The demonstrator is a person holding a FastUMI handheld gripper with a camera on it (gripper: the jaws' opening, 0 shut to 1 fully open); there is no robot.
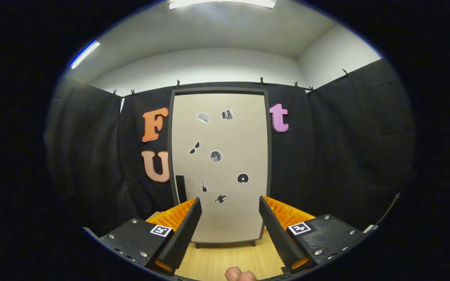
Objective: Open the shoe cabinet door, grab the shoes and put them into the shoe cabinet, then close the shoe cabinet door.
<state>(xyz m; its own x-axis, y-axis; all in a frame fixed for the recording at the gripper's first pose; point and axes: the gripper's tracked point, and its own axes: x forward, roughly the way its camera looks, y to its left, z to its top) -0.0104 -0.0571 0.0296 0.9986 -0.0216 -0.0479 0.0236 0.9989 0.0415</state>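
The shoe cabinet [220, 168] stands upright straight ahead against the black cloth wall. Its beige door [229, 132] is closed and carries several small stickers. A dark vertical handle [181, 188] sits at the door's lower left edge. My gripper [230, 207] is open, held some way in front of the cabinet, with nothing between its fingers [191, 218]. The lower part of the door shows in the gap between them.
A light wooden floor [225, 261] stretches from the cabinet's feet toward me. Black cloth walls close the booth on both sides. A person's fingertip [237, 274] shows just below the gripper.
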